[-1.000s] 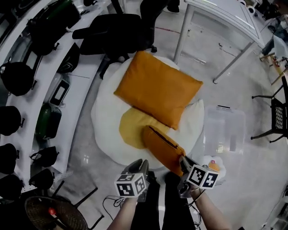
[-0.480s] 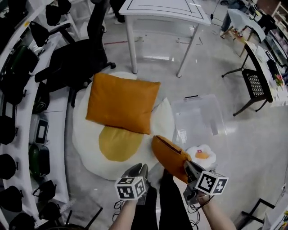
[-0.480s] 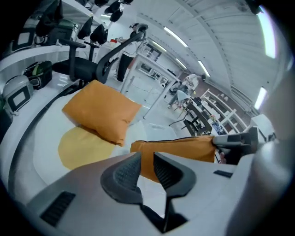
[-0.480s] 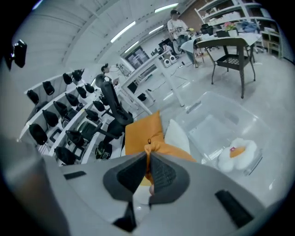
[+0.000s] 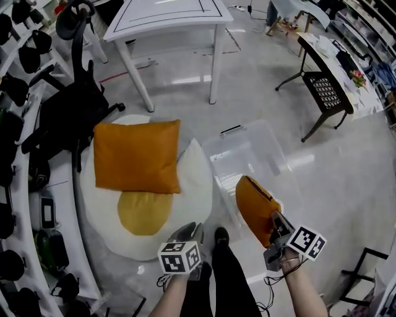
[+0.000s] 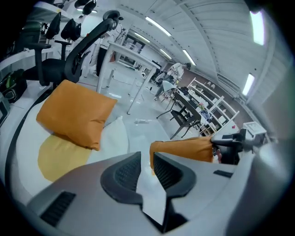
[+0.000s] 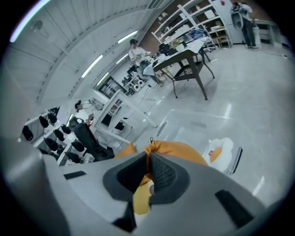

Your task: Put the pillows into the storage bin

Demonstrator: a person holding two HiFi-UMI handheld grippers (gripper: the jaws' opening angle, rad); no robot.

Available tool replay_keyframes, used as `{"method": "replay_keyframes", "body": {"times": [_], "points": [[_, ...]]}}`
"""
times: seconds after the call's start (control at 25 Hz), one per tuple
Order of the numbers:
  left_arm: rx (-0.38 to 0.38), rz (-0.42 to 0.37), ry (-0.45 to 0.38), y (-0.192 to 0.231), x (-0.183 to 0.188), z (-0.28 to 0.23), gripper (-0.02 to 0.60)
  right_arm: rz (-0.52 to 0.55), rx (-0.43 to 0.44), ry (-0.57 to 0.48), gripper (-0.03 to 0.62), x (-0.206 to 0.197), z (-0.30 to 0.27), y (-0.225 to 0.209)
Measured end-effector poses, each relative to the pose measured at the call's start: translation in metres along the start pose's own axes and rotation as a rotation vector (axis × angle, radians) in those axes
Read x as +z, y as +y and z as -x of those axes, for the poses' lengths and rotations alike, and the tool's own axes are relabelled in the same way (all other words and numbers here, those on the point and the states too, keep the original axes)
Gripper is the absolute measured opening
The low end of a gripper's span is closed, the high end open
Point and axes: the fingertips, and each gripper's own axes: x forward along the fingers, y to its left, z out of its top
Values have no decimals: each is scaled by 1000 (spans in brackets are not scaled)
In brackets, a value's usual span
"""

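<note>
A large orange pillow lies on a white and yellow egg-shaped rug; it shows in the left gripper view too. My right gripper is shut on the zipped edge of a second orange pillow, which hangs over the near end of the clear storage bin. In the right gripper view the jaws pinch that pillow in front of the bin. My left gripper hovers low over the rug's near edge, open and holding nothing.
A small egg-shaped cushion lies by the bin. A white table stands beyond the rug, an office chair at its left and a black mesh chair at the right. Shelves with helmets and bags run along the left.
The right gripper has carried its orange pillow rightward, from over the rug to over the bin's near end. The head view has swung right. The left gripper has stayed low and open.
</note>
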Motion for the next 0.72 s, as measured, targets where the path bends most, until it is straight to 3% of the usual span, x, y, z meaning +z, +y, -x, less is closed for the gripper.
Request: {"method": "replay_keyframes", "body": {"times": [0.12,0.28,0.36,0.52,0.72], "points": [[0,-4,19,-13,-2,-14,81,-44,-118,-1,21,4,-17,-57],[5,1,38,-21,-10,-33,81,-9,-342,45,51,1,-37,-135],[12,13,39,-20,-14,-41,81,21,-397,11,14,12,-39,-155],[38,46,34,-9,-21,-52,81,108,-385,4,15,29,-46,-158],[68,117,5,12,-30,-46,81,231,-289,59,15,20,-73,-117]]}}
